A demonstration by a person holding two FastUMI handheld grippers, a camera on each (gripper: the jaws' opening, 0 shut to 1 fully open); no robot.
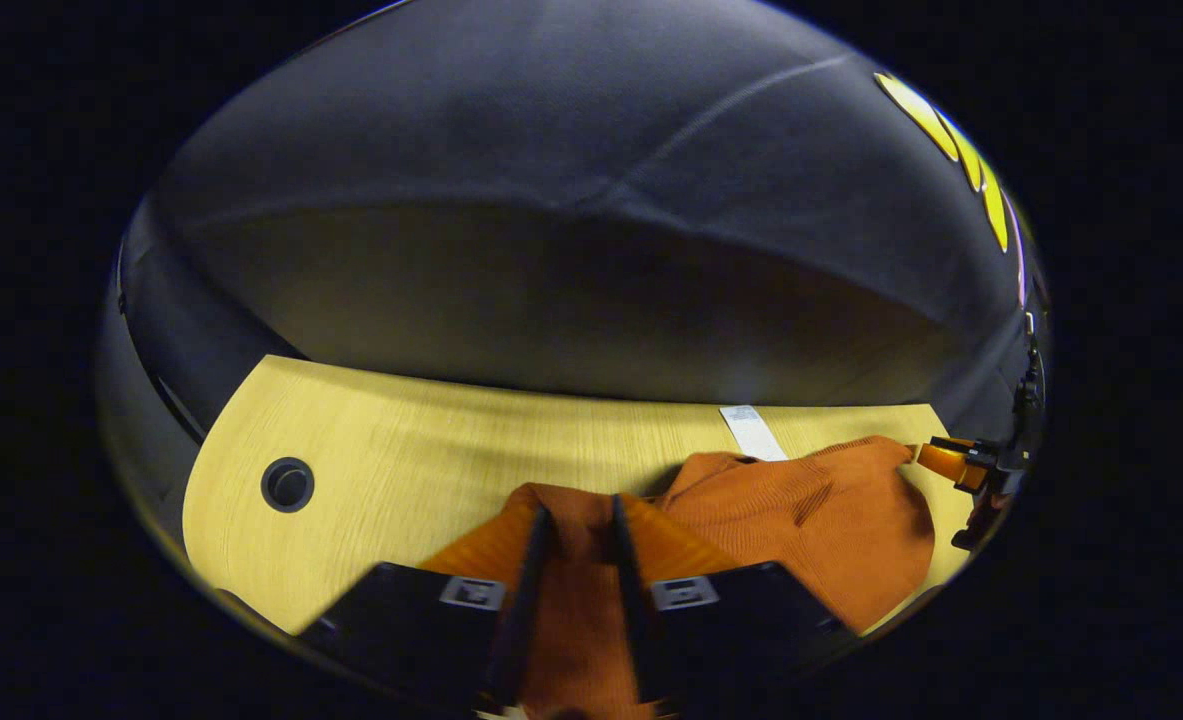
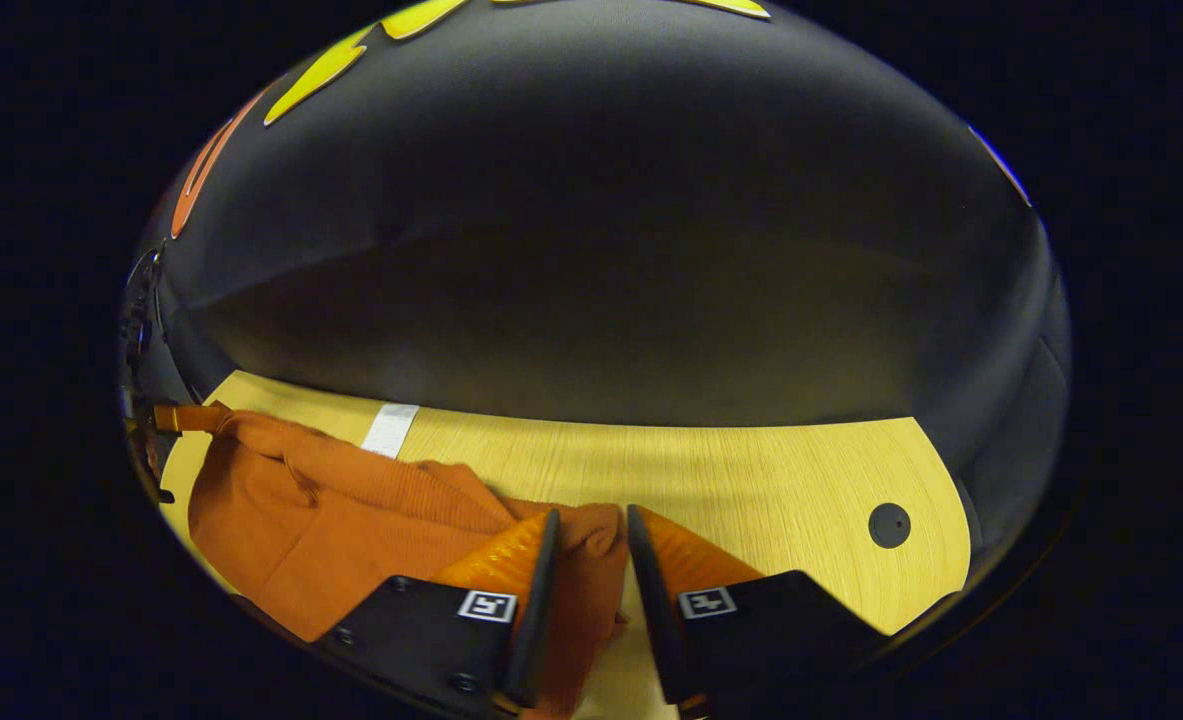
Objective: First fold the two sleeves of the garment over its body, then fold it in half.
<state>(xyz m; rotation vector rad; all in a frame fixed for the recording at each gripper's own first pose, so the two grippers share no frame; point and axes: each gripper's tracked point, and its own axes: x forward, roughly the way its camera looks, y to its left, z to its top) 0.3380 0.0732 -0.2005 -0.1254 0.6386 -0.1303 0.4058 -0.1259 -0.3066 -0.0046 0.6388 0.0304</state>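
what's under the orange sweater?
The wooden table carries the sweater, and bare wood shows around it. A white strip sticks out from behind its far edge. Whatever lies beneath the cloth is covered.

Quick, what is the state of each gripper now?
Left gripper: closed on the orange garment, fabric pinched between both fingers.
Right gripper: garment edge lies between its fingers; whether they press on it cannot be told.

1. Light is falling brightly on the wooden table point(image 1: 431, 440) — the booth wall point(image 1: 571, 150) behind is staying dim.
2. Fisheye distortion is bending edges (strongly), and rims are blurring.
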